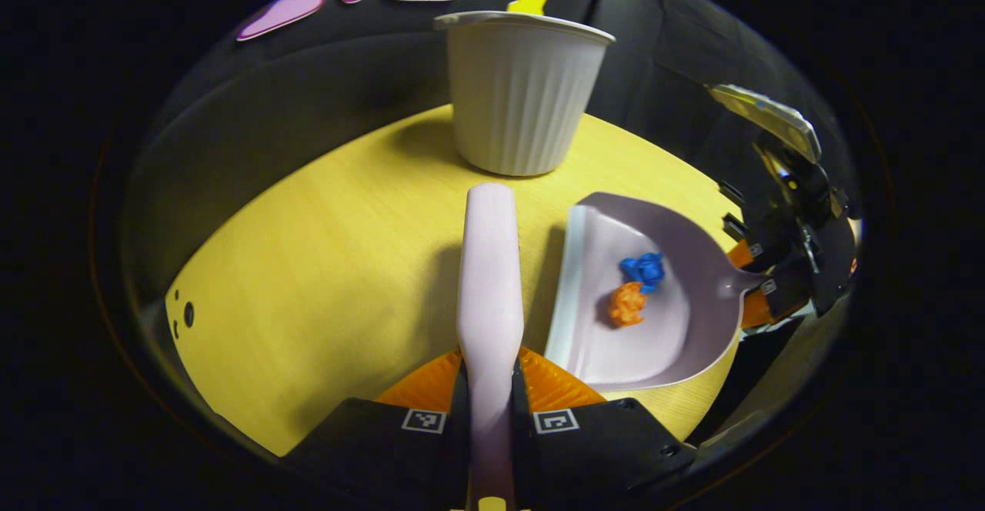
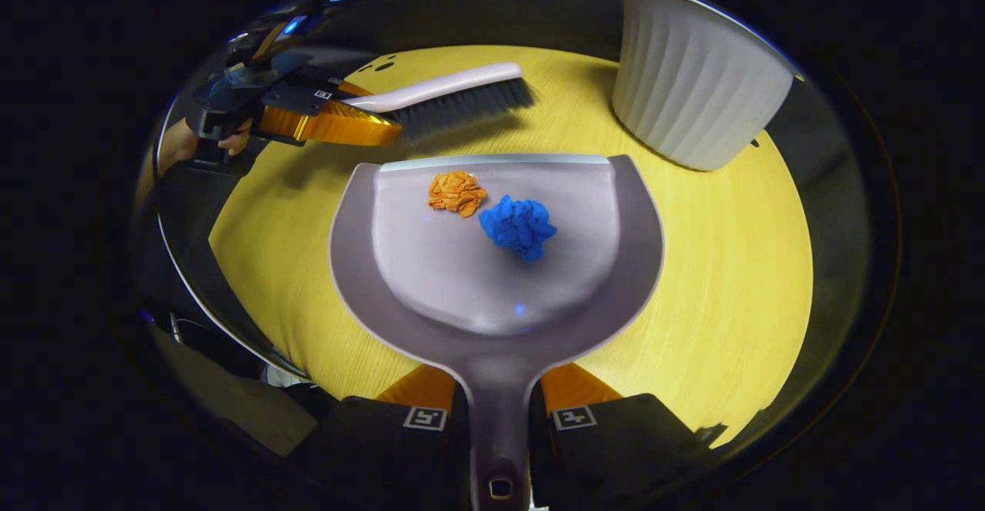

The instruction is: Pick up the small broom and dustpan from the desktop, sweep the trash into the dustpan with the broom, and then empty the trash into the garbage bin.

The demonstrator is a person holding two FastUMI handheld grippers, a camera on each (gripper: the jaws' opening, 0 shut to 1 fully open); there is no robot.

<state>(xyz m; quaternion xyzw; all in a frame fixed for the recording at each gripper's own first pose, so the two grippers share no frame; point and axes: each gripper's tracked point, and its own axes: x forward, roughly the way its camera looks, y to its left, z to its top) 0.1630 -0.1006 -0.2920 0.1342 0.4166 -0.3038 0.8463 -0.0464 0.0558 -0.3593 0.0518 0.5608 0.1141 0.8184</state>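
Already, sweeping looked done. Right gripper (image 2: pixel 499 417) fingers pinched the dustpan (image 2: pixel 492 265) handle; orange scrap (image 2: pixel 457 192) and blue scrap (image 2: pixel 518 225) lay inside it, on the desk (image 2: pixel 731 280). Left gripper (image 1: pixel 489 419) pinched the broom (image 1: pixel 490 280), just beside. Beyond stood the bin (image 2: pixel 692 95). Next, I judged: lift level, tip over bin.

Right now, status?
Left gripper shut on broom. Right gripper shut on dustpan. Both paper wads in pan. Bin path unobstructed.
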